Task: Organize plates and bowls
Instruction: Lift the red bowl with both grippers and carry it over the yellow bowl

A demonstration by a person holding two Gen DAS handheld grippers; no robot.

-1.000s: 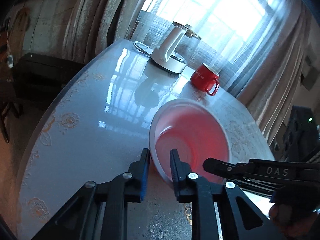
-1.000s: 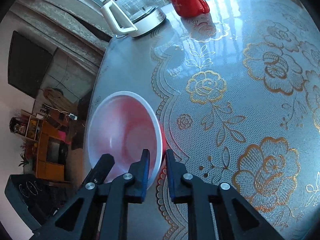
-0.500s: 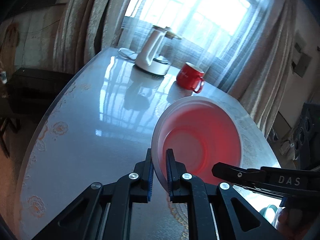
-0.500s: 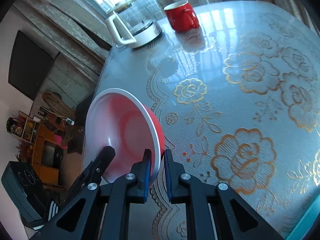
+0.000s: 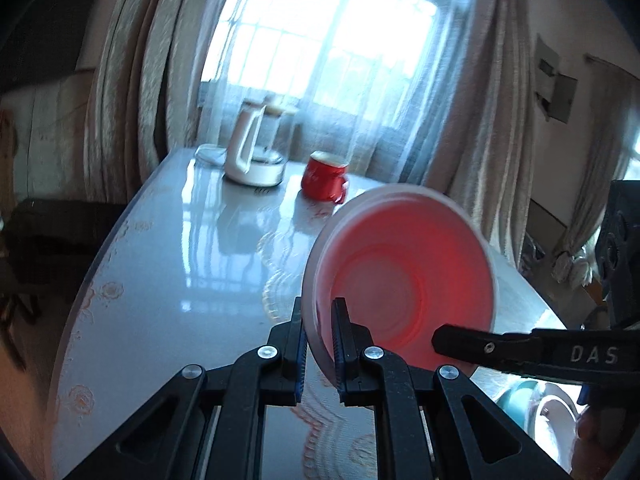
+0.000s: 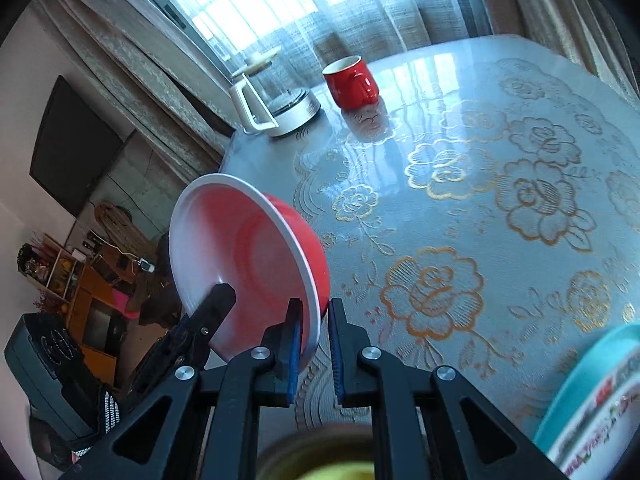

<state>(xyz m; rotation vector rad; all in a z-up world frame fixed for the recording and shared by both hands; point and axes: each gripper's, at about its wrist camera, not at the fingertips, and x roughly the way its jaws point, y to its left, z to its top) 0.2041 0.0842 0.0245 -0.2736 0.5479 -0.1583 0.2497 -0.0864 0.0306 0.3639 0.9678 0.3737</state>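
Red bowl (image 5: 404, 284) w/ white rim is held tilted in the air above the surface (image 5: 168, 264), pinched at its rim by both grippers. Left gripper (image 5: 320, 344) fingers are narrow, clamped on the near rim; right gripper (image 6: 314, 344) fingers are likewise narrow, on the opposite rim. Red mug (image 6: 352, 82) & white kettle (image 6: 276, 108) stand near the surface's far edge, by the curtains. Teal-rimmed dishes (image 6: 592, 404) sit at the near right edge.
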